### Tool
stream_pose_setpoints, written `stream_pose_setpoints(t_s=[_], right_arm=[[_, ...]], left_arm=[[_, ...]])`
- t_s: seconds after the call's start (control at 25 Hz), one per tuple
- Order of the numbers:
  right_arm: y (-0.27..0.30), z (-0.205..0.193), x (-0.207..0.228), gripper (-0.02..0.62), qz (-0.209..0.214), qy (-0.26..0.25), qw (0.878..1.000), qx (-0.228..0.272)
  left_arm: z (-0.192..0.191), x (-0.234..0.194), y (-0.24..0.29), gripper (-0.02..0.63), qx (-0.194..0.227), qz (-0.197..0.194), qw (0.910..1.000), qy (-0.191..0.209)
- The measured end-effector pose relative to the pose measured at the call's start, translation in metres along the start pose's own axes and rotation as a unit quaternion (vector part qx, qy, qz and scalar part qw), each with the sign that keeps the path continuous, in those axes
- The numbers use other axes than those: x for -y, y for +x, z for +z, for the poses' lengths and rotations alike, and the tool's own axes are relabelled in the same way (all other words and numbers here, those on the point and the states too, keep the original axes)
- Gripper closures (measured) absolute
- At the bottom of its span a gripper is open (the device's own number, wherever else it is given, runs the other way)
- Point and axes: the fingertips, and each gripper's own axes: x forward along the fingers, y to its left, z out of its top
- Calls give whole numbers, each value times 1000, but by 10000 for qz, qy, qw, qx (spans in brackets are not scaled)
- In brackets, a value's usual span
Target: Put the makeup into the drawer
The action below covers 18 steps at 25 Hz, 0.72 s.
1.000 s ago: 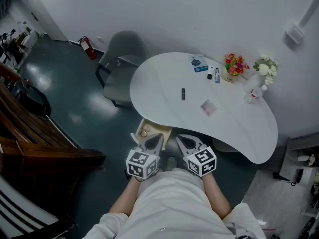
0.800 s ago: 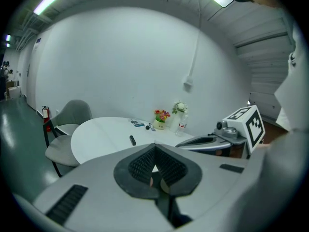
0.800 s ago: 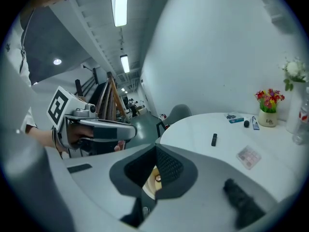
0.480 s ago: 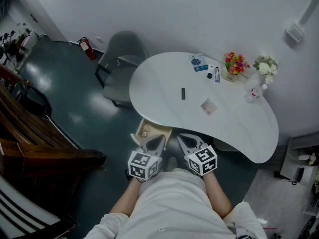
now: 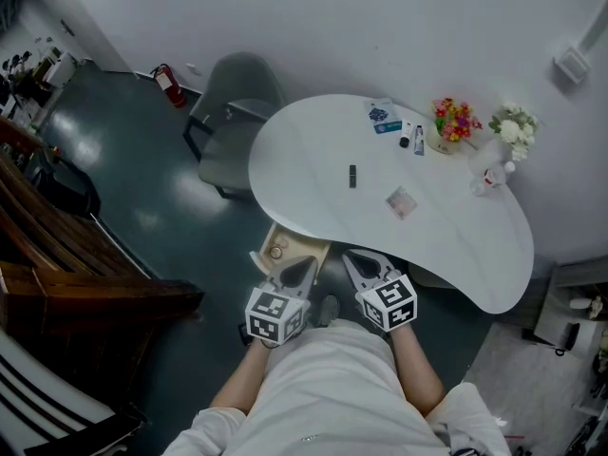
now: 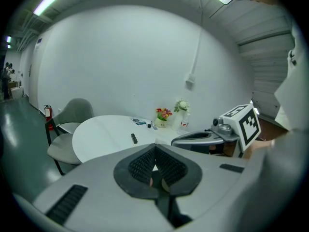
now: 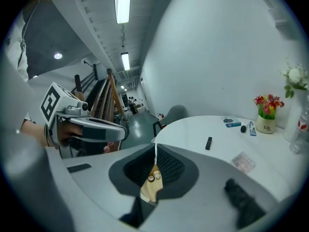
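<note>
My left gripper and right gripper were pressed together, empty, at the table's near edge. The drawer stood open there.

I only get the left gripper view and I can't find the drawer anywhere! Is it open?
Observer: Yes. The head view shows the drawer standing open under the near edge of the table.
Operator: Is there stuff in it?
Observer: The head view shows a small round thing lying at its left side. I can't tell what it is.
Operator: Is the other gripper carrying any makeup?
Observer: No. In the right gripper view, the right gripper has its jaws together with nothing between them.
</note>
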Motion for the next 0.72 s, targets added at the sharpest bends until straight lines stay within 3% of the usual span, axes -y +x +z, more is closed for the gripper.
stream_pose_setpoints(t_s=[0.36,0.56,0.72], right_arm=[[18,-2,51,489,-254,-519,9977,-355],[43,0,92,431,-294,-1104,9911,-680],[72,-5,111,361,172,-1696,9803,-997]], left_arm=[[-5,-2,13,597,-112,62,9999,-105],[-5,-10,30,597,-215,98,9995,-197],[-8,-22,42,597,-244,102,9992,-297]])
